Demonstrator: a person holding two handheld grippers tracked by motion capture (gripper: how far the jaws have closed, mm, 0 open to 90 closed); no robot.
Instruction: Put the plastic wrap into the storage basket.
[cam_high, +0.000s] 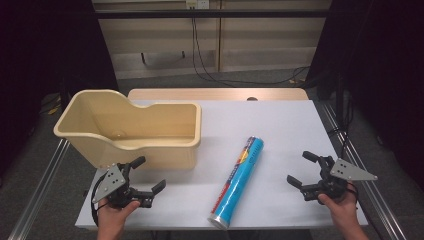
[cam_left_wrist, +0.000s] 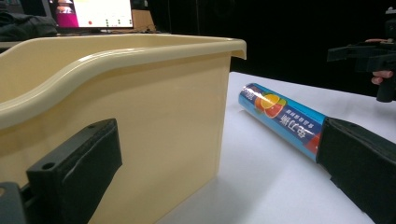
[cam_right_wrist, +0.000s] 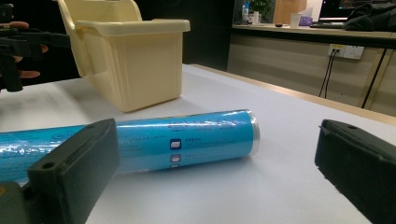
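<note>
Blue tube with an orange-fruit label (print too small to read) lies on the counter between both hand-held grippers, left and right, jaws apart; cream bin beside.

From my seat, the blue tube loses its near end behind the jaw at four o'clock in the left gripper view, and its print is too small to read. In the right gripper view its other end runs off the nine o'clock edge. The cream bin is cut off at nine o'clock, hiding the bench beyond.
</note>
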